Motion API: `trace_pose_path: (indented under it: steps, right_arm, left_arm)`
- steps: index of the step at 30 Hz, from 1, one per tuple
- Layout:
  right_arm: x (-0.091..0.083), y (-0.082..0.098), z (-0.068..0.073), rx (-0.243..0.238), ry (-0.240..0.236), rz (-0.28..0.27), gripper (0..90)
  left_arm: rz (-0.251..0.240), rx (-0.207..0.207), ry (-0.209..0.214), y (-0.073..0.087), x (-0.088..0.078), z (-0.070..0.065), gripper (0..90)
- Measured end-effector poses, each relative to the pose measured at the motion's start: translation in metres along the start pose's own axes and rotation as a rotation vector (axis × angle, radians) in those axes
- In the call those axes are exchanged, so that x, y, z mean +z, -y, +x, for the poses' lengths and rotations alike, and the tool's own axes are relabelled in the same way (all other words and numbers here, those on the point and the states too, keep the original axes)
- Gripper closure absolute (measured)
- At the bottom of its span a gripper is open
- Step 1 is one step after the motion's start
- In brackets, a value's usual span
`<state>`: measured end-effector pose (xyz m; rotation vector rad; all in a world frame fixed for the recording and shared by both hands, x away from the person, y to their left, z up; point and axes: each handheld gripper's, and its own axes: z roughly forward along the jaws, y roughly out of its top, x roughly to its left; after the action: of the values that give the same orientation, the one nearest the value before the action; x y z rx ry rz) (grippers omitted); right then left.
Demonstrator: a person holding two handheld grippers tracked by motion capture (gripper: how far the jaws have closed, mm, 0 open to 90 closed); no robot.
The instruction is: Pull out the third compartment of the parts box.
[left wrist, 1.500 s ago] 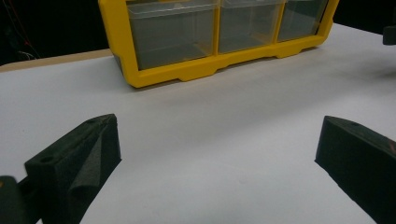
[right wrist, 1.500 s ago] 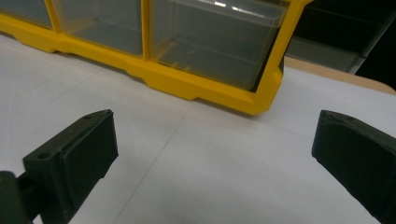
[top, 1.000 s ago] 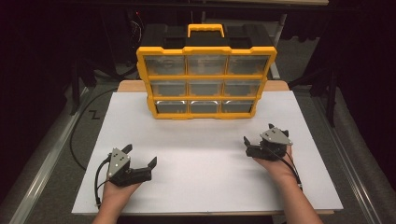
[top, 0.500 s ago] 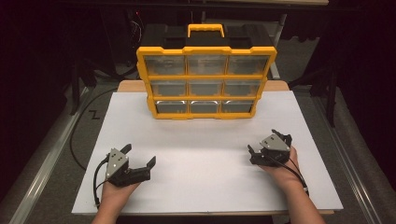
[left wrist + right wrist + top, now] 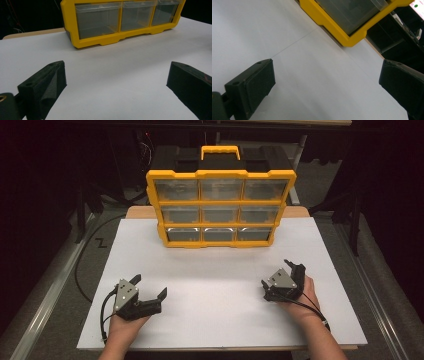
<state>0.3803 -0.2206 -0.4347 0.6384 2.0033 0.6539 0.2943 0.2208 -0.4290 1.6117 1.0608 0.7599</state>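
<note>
Presently, both of my grippers rest low on the white worktop [image 5: 220, 270], well apart from each other and well short of the yellow organiser [image 5: 220, 205] that stands upright at the far edge. Left gripper [image 5: 148, 288]: jaws spread wide, nothing between them; in the left gripper view its pads [image 5: 53, 75] frame bare worktop, with the organiser's bottom row of clear drawers [image 5: 100, 18] straight ahead. Right gripper [image 5: 294, 274]: likewise wide and empty (rolled to one side, so its own view shows the organiser's lower corner [image 5: 348, 40] at a slant). The organiser carries nine clear drawers in three rows, a yellow handle [image 5: 220, 152] on top, and all drawers look closed; I cannot tell their contents.

I judge the step in hand to be the approach to a drawer front. To do it well I would level the right gripper first, so that its jaws meet the drawer pull squarely and not at an angle. I would then advance one gripper only, keep the jaws wide until the pull lies between the pads, and narrow them slowly. The other gripper could steady the yellow frame, since a light, upright case may slide or tip backward when a drawer is drawn.
</note>
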Motion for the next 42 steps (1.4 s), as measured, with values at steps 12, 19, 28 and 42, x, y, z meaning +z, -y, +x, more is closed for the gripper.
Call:
trace_pose_path:
  steps: [12,19,28,42]
  right_arm:
    - [-0.005,-0.008,0.011,-0.155,0.039,0.008,1.8]
    - [-0.007,-0.01,0.015,-0.222,0.062,0.015,2.0]
    - [-0.009,-0.014,0.022,-0.327,0.085,0.022,2.4]
    - [-0.016,-0.024,0.035,-0.528,0.139,0.016,2.6]
  left_arm:
    - [-0.003,-0.002,0.001,0.0,0.0,0.0,3.4]
    - [-0.004,-0.001,0.001,0.0,0.0,0.0,3.5]
    - [-0.005,0.0,0.0,0.0,-0.001,0.0,3.5]
    - [-0.004,0.005,0.003,-0.001,-0.001,0.0,3.9]
